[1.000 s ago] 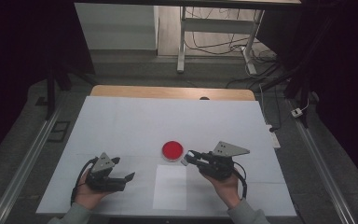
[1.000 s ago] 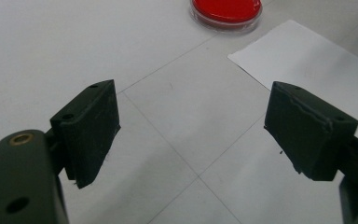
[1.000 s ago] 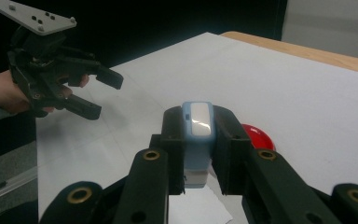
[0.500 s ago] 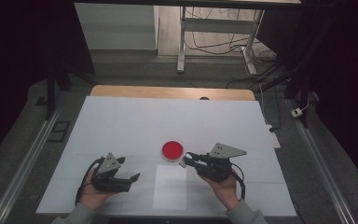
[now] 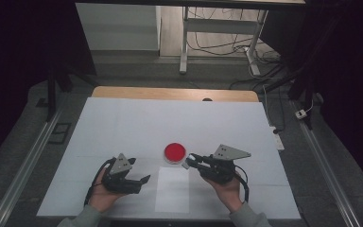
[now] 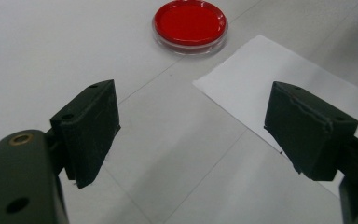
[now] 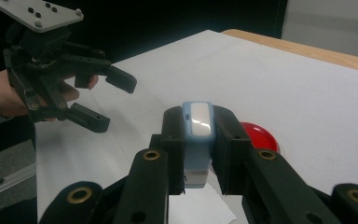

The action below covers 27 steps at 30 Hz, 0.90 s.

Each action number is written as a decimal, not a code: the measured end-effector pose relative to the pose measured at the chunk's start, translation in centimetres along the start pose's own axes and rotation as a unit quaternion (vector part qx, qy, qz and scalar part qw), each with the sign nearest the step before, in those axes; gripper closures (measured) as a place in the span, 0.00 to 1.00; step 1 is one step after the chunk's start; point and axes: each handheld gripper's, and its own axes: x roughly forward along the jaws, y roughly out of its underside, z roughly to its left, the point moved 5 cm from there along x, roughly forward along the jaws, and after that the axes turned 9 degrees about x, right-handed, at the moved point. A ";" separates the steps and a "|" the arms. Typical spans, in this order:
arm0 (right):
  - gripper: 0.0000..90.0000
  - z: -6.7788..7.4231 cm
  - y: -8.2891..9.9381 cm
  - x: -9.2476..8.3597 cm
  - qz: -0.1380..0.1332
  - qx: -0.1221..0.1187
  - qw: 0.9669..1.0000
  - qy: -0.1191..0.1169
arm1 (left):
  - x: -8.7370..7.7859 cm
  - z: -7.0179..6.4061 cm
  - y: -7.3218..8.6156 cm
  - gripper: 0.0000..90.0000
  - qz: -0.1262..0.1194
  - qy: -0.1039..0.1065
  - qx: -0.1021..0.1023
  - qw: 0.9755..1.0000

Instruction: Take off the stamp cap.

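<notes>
White table (image 5: 123, 123) | round dish (image 5: 175, 152), red fill, possibly lidded

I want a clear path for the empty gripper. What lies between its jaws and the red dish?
Only bare white table; the left gripper view shows it, with the paper sheet just beside the red dish.

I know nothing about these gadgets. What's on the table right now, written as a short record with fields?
Surface: white table
Red item: round red dish, flat on the table, untouched
Paper: white sheet lying nearer the person than the dish
Left gripper: open, nothing between its jaws
Right gripper: shut on a small blue and white block, beside the dish
</notes>
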 end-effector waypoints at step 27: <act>0.83 0.1 -0.2 0.1 -0.006 -0.001 1.000 0.003 | 1.2 -1.7 -2.3 0.20 -0.018 0.021 0.008 1.000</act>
